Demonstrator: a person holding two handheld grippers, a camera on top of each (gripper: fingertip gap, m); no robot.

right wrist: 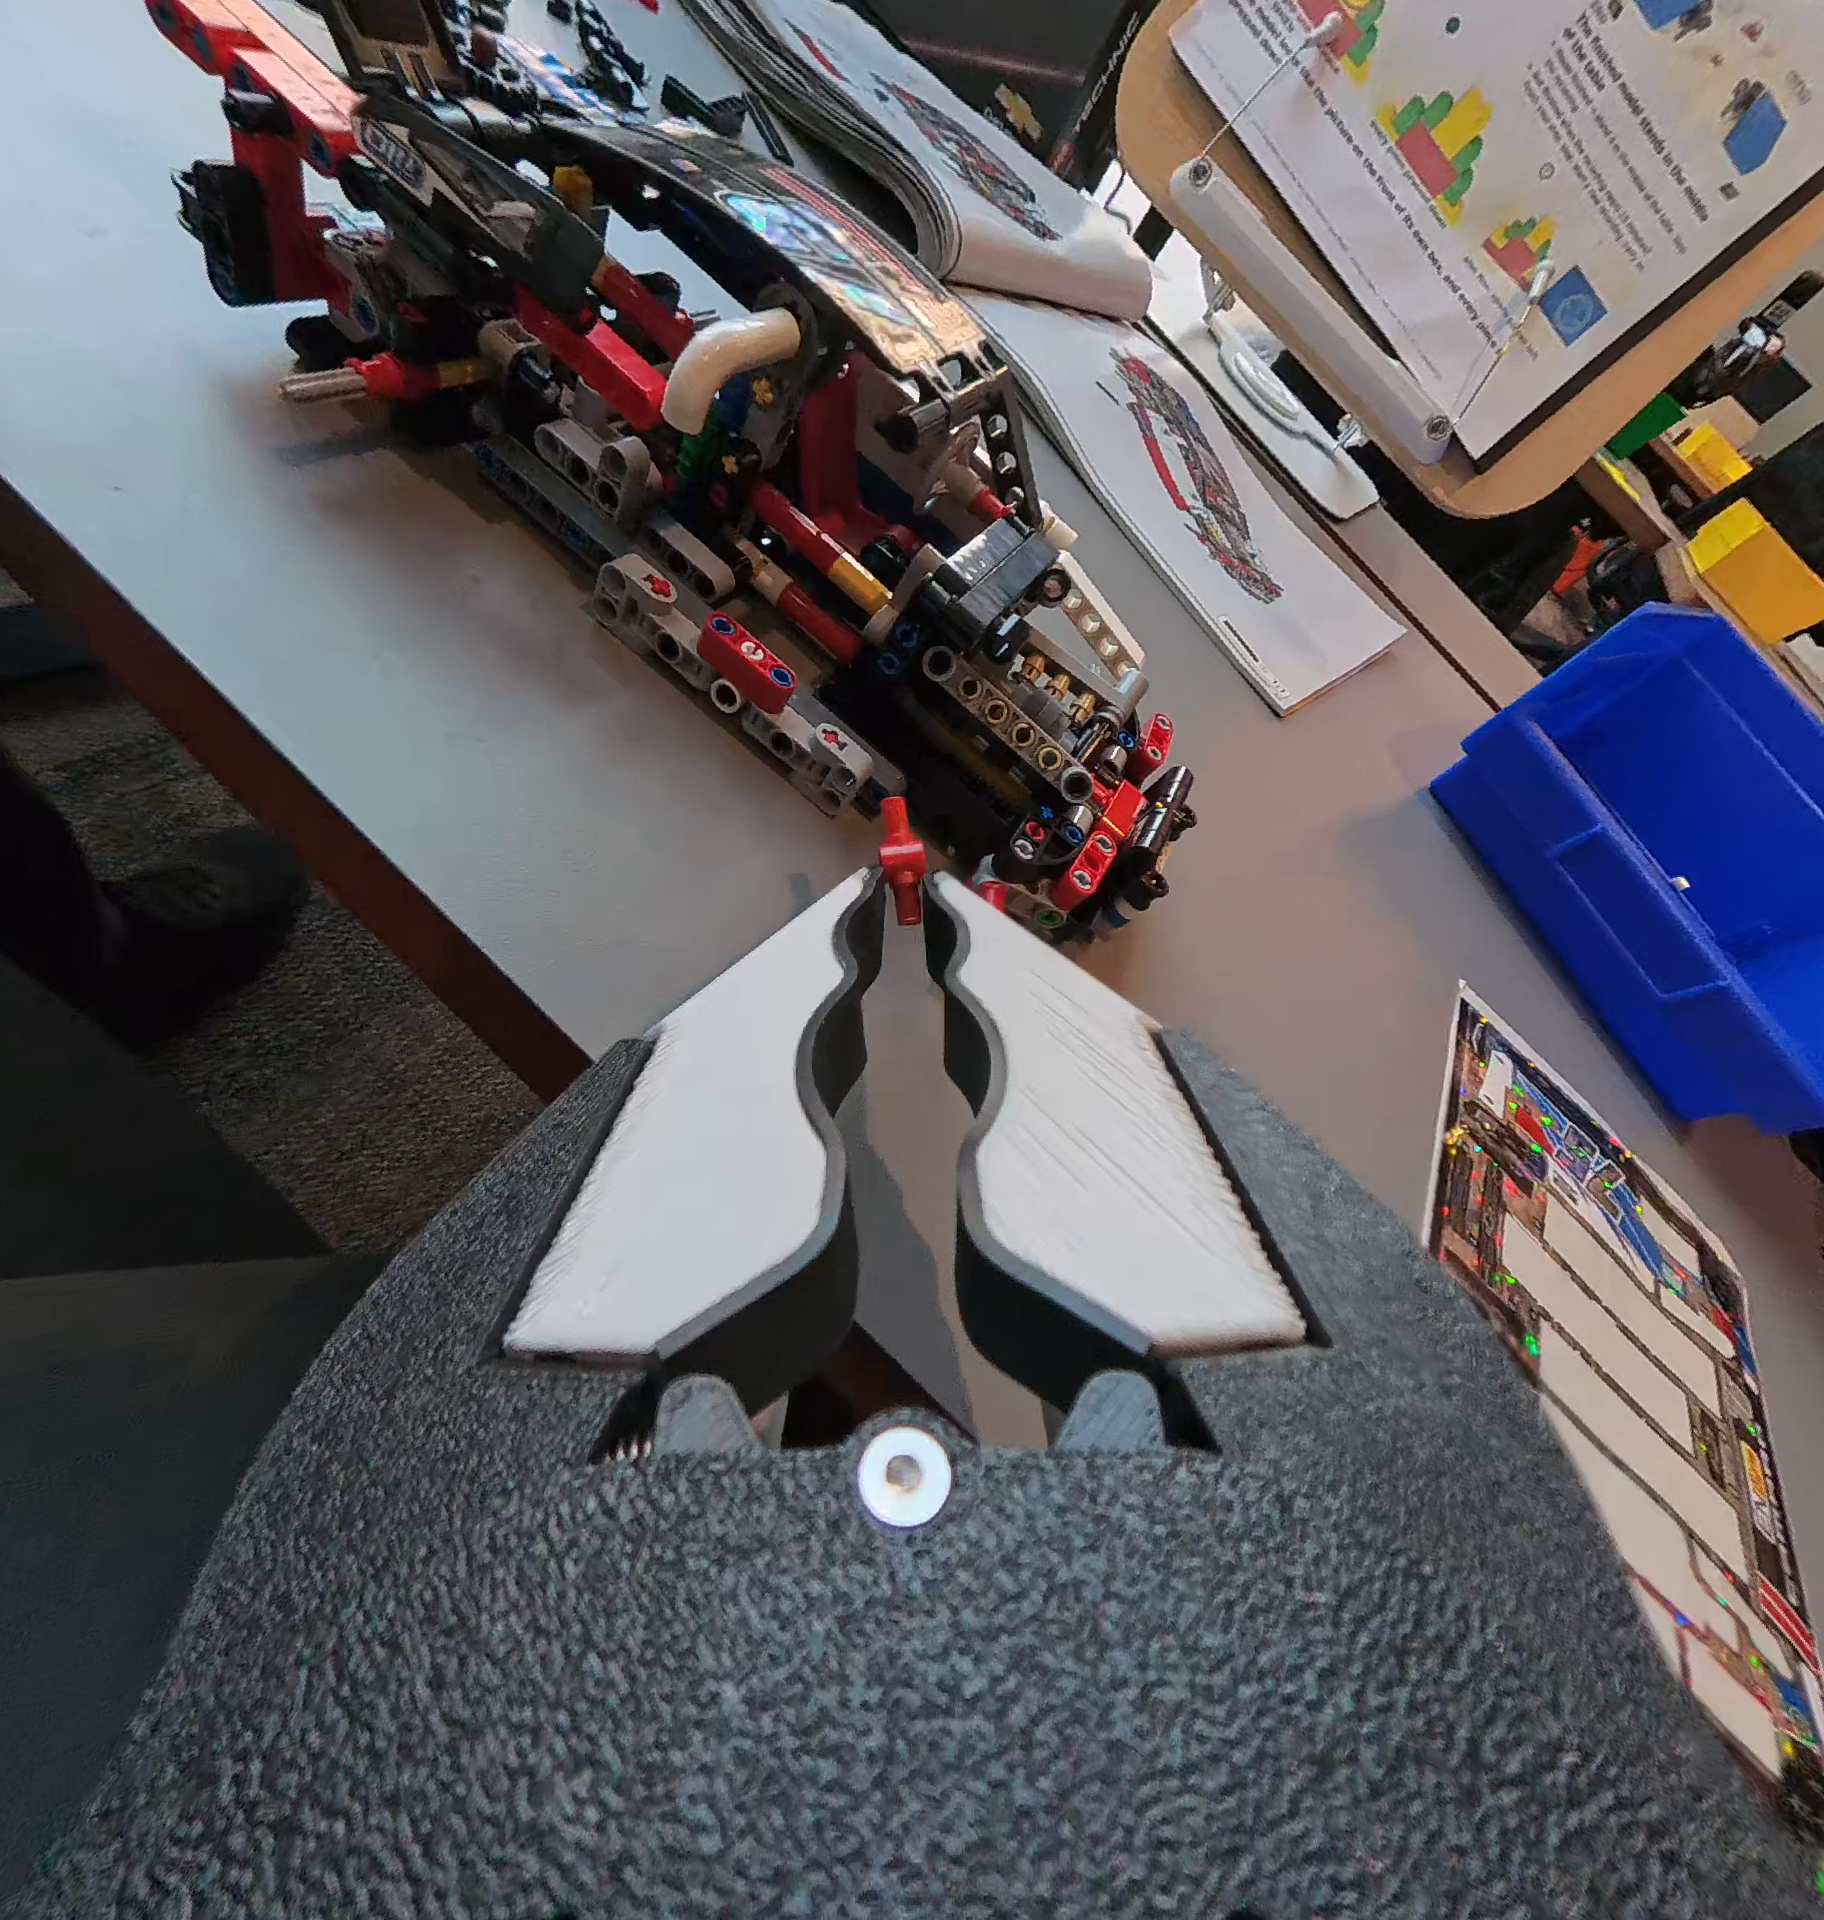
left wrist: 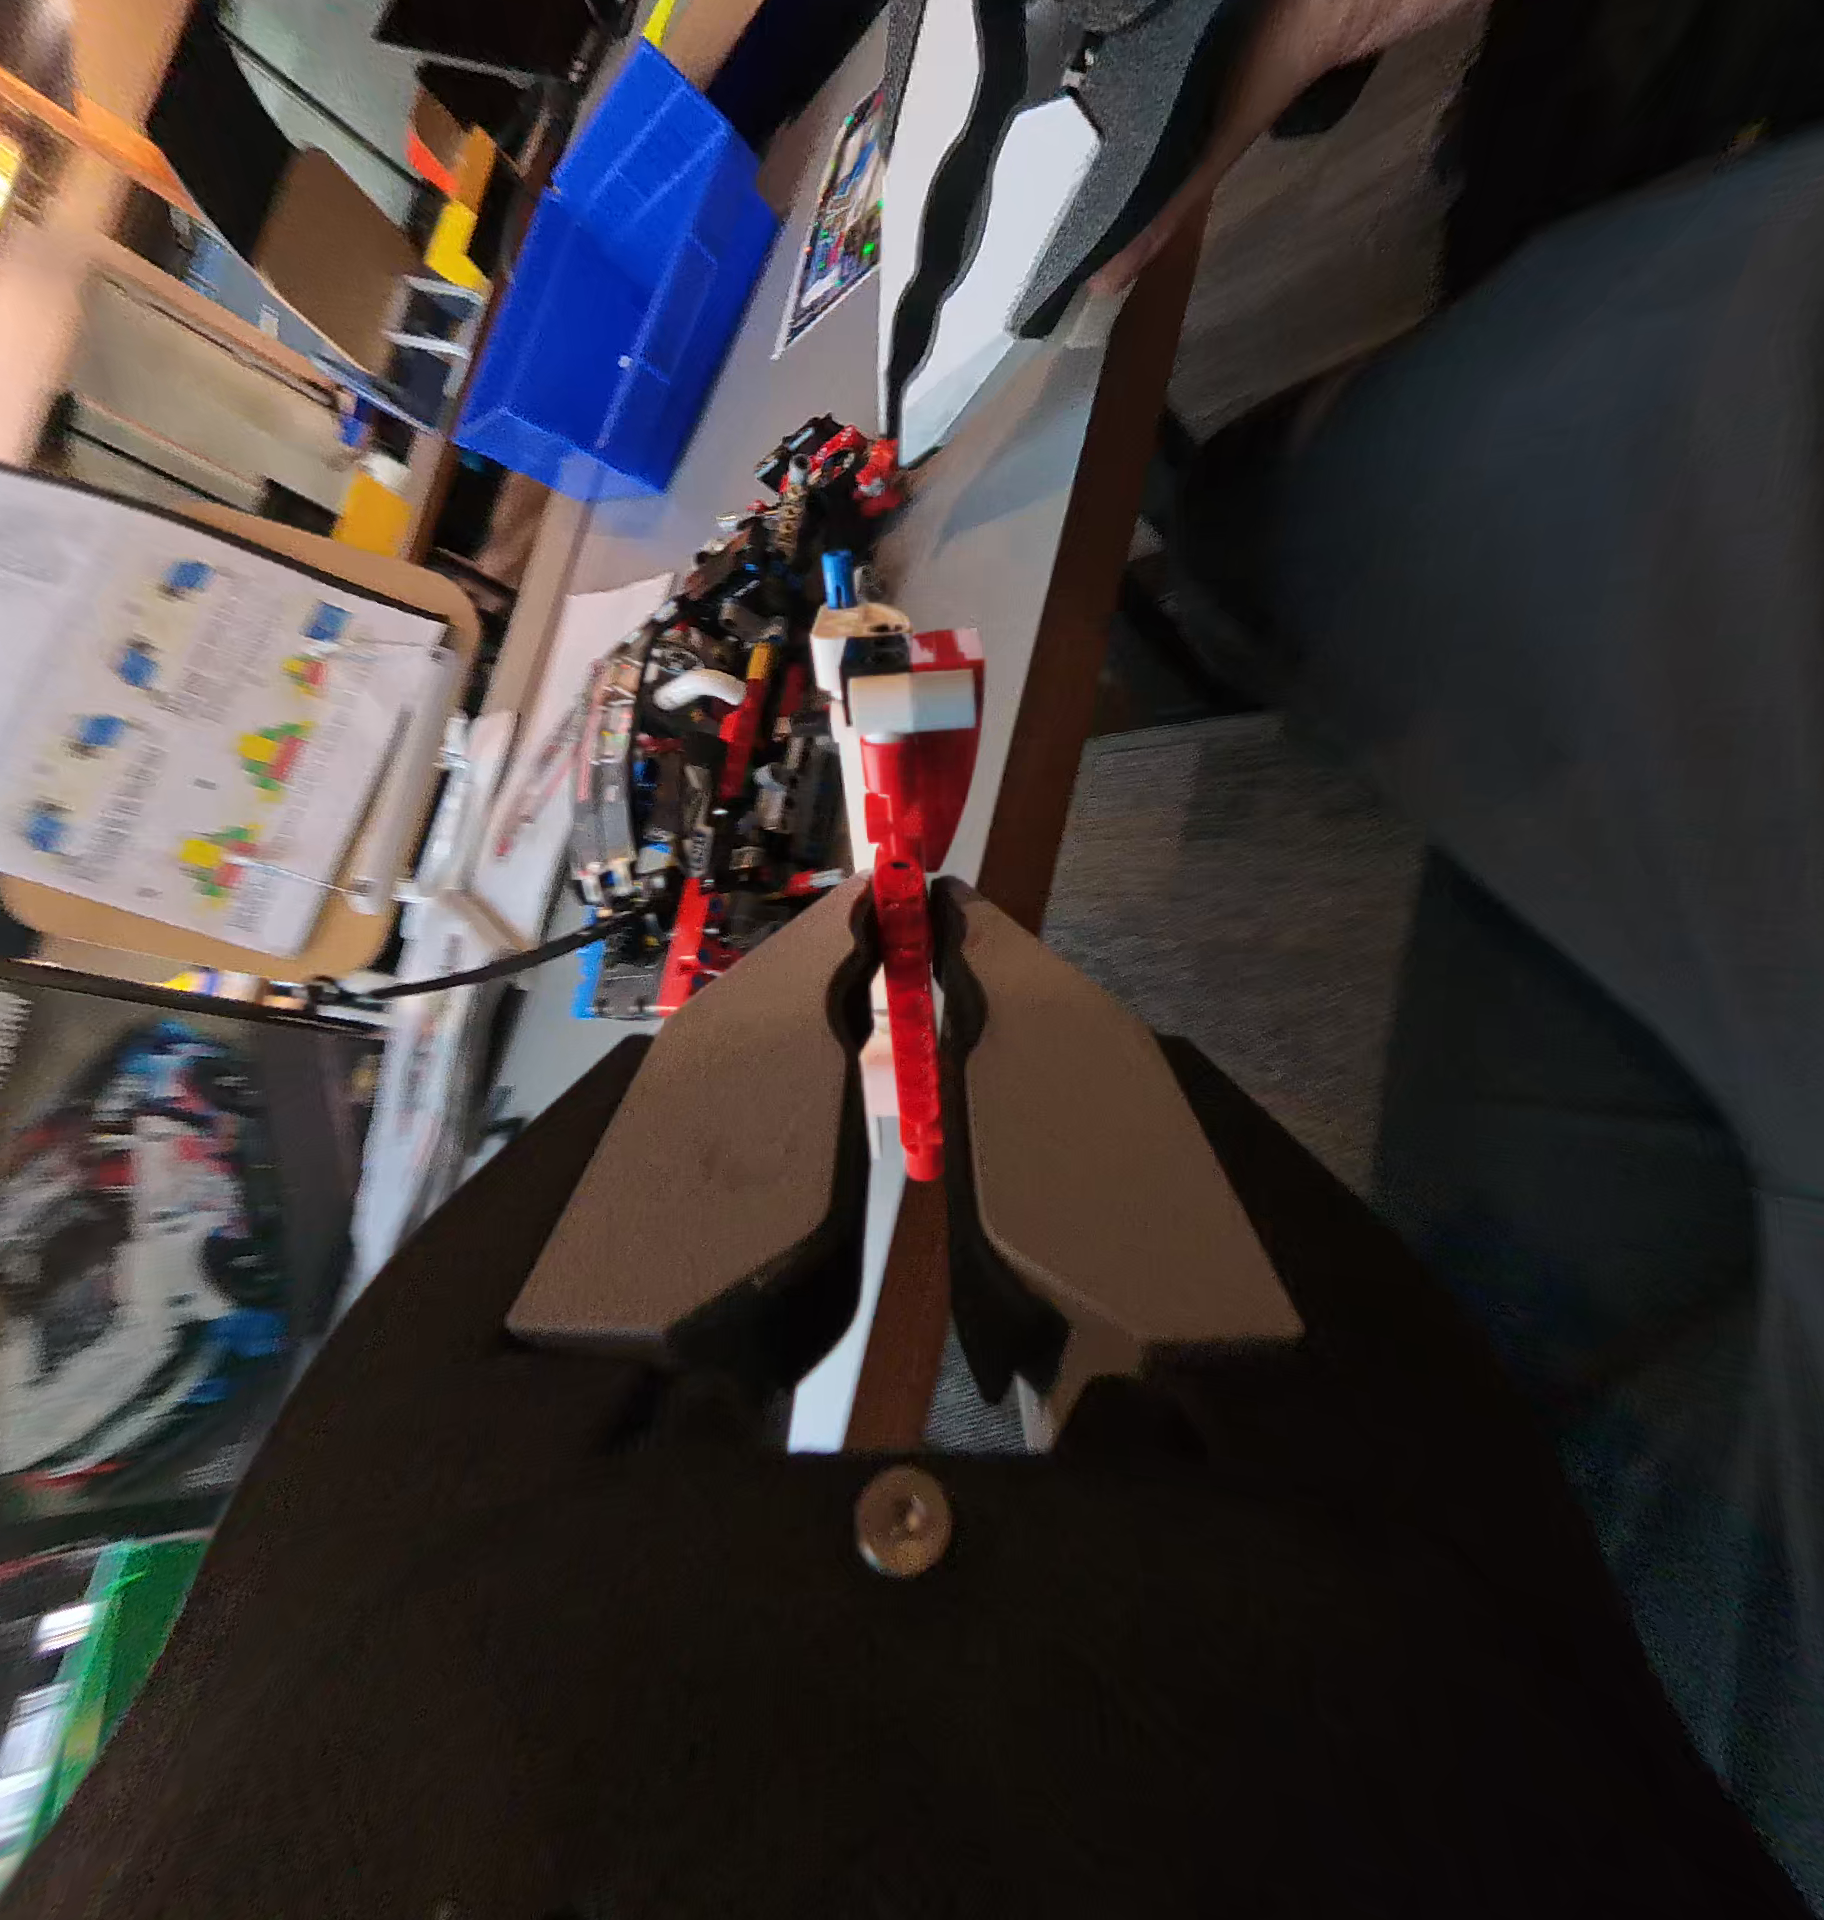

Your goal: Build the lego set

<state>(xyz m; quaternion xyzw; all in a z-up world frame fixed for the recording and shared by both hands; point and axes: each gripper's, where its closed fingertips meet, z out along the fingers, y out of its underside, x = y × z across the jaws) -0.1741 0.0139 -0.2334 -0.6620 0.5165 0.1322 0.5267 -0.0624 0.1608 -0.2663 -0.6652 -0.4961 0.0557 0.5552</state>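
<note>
- The left gripper [left wrist: 903,894] is clamping the red beam [left wrist: 910,1023] of a red-and-white panel piece [left wrist: 913,727], holding it off the table's near edge, probably for pinning.
- The right gripper [right wrist: 903,883] is pinching a small red pin [right wrist: 900,860] at its tips, pointing toward the half-built car [right wrist: 700,436] lying mid-table [right wrist: 420,665].
</note>
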